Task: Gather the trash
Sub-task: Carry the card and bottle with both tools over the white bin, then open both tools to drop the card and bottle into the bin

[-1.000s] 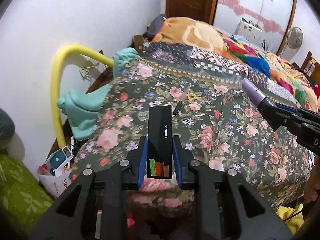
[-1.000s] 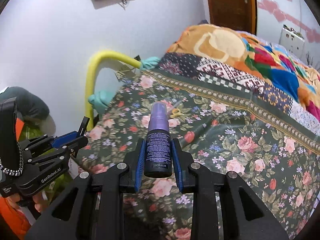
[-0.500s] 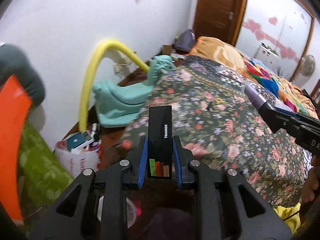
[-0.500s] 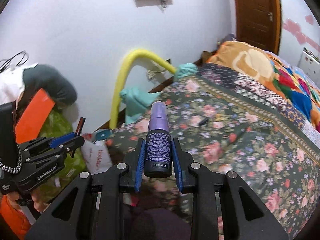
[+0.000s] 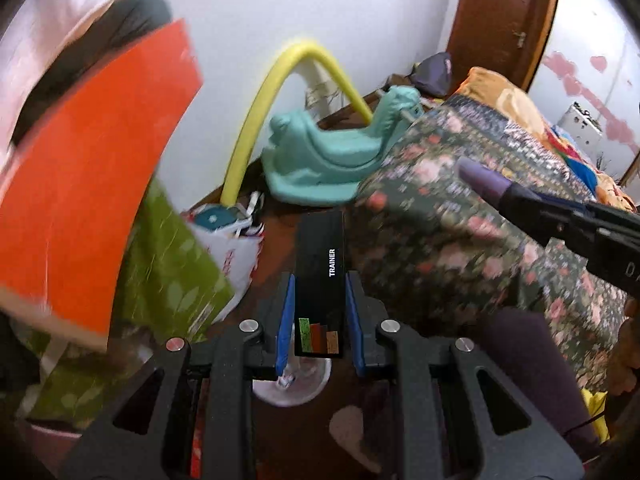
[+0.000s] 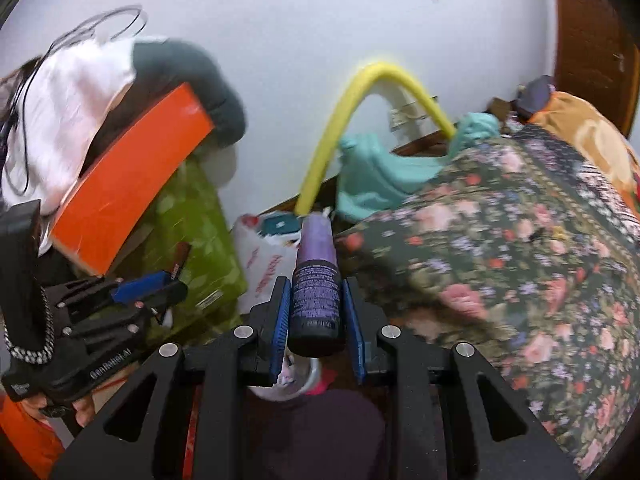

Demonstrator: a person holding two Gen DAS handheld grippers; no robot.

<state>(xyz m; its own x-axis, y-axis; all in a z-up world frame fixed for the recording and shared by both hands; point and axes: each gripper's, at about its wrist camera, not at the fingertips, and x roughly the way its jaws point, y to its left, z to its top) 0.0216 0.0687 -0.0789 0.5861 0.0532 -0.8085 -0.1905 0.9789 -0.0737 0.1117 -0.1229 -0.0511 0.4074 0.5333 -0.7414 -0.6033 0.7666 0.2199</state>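
We see the left gripper pinching a black box, the right gripper pinching a purple bottle, both off the floral bed's corner, above a white bag by the wall.

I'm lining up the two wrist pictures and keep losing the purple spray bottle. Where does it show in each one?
Left wrist view: the purple spray bottle pokes in from the right edge, held by the right gripper, in front of the floral bedspread.
Right wrist view: the bottle stands at centre bottom, clamped between the blue pads.
Shared landmark: the yellow foam arch against the white wall, upper centre in both.
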